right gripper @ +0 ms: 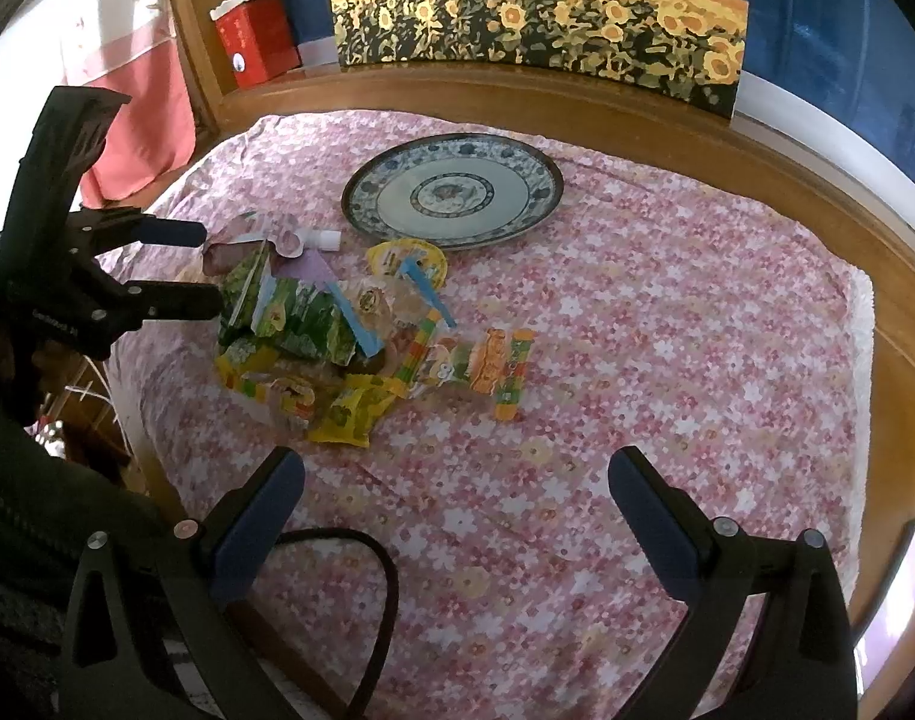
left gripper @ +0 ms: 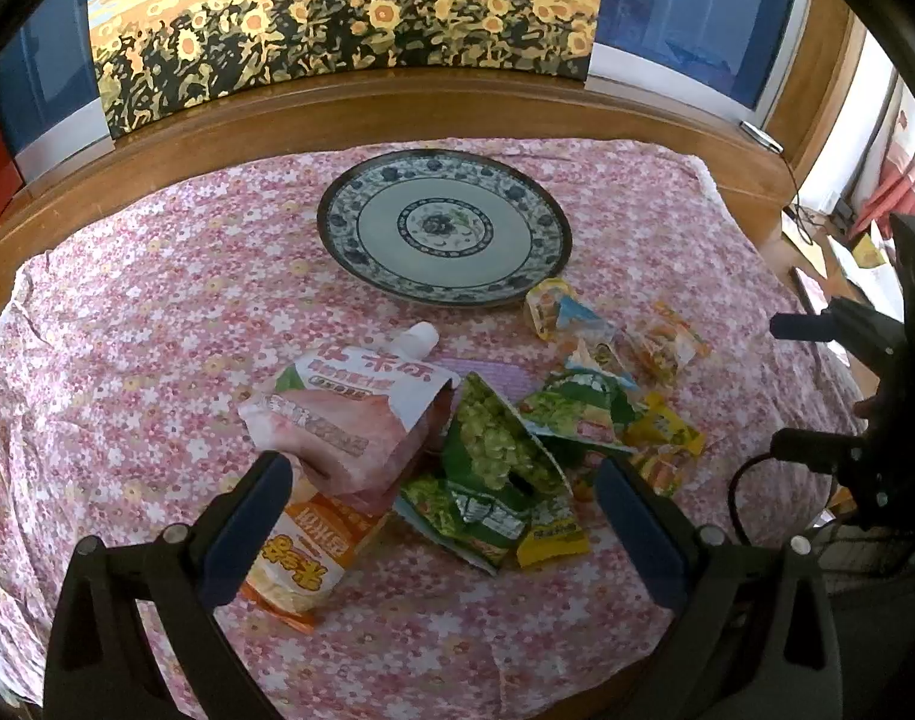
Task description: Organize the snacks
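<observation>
A blue-patterned plate [left gripper: 535, 252] [right gripper: 535, 204] sits empty at the back of the pink floral cloth. In front of it lies a heap of snack packets: a pink spouted pouch [left gripper: 349, 414], an orange packet [left gripper: 301, 564], green packets [left gripper: 493, 456] [right gripper: 301, 312], small yellow ones [left gripper: 550, 540] [right gripper: 352, 408] and an orange striped one [right gripper: 493, 369]. My left gripper [left gripper: 445, 504] is open, its fingers either side of the pouch and green packets, just above them. My right gripper [right gripper: 457, 498] is open and empty over bare cloth, near the heap's front right.
A sunflower painting [left gripper: 349, 30] [right gripper: 535, 12] leans on the wooden ledge behind the table. A red box [right gripper: 256, 36] stands at the back left. The right gripper shows at the edge of the left wrist view [left gripper: 811, 384]; the left one shows in the right wrist view [right gripper: 187, 267].
</observation>
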Tool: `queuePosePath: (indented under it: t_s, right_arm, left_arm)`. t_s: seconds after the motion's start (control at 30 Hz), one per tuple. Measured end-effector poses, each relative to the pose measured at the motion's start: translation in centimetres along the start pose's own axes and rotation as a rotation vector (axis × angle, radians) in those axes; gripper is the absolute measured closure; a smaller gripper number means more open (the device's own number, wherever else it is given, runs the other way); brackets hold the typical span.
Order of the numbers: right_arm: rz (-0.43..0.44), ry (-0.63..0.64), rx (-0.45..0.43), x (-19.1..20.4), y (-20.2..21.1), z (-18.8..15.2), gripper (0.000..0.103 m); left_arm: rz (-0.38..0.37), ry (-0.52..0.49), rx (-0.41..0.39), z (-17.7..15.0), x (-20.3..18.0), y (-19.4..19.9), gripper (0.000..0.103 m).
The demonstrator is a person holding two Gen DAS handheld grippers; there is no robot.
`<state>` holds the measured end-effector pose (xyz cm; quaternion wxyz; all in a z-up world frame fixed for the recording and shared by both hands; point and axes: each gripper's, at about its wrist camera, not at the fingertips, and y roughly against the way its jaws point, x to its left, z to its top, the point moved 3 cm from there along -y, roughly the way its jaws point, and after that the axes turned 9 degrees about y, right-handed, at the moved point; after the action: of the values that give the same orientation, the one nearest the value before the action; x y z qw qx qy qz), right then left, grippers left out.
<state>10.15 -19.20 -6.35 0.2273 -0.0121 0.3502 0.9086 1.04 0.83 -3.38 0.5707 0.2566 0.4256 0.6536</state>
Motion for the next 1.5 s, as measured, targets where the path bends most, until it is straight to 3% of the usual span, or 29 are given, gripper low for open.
queuePosePath:
  t_s: [0.53,0.7,1.0,1.27,1.5]
  right_arm:
    - [0.012,-0.01,0.011,0.0,-0.4,0.0,0.0]
    - [0.033,-0.05,0.026,-0.6,-1.1,-0.2,0.0]
    - [0.07,-0.177,-0.021,-3.0,-1.3,0.8,0.0]
    - [0.075,-0.216,-0.012,-4.0,-4.0,3.5,0.0]
    - [0.061,-0.221,0.052,-3.9,-5.7,3.7,0.013]
  left_arm:
    - [-0.017,-0.006,0.026,0.3,0.8,-0.7,0.0]
    - [-0.068,0.01,0.035,0.7,1.9,-1.0,0.0]
    - [-0.03,0.041,-0.006,2.3,4.0,0.0,0.0]
    - [-0.014,-0.045,0.047,3.2,4.3,-3.0,0.0]
    - [-0.071,0.034,0.119,3.7,5.2,-4.8,0.009]
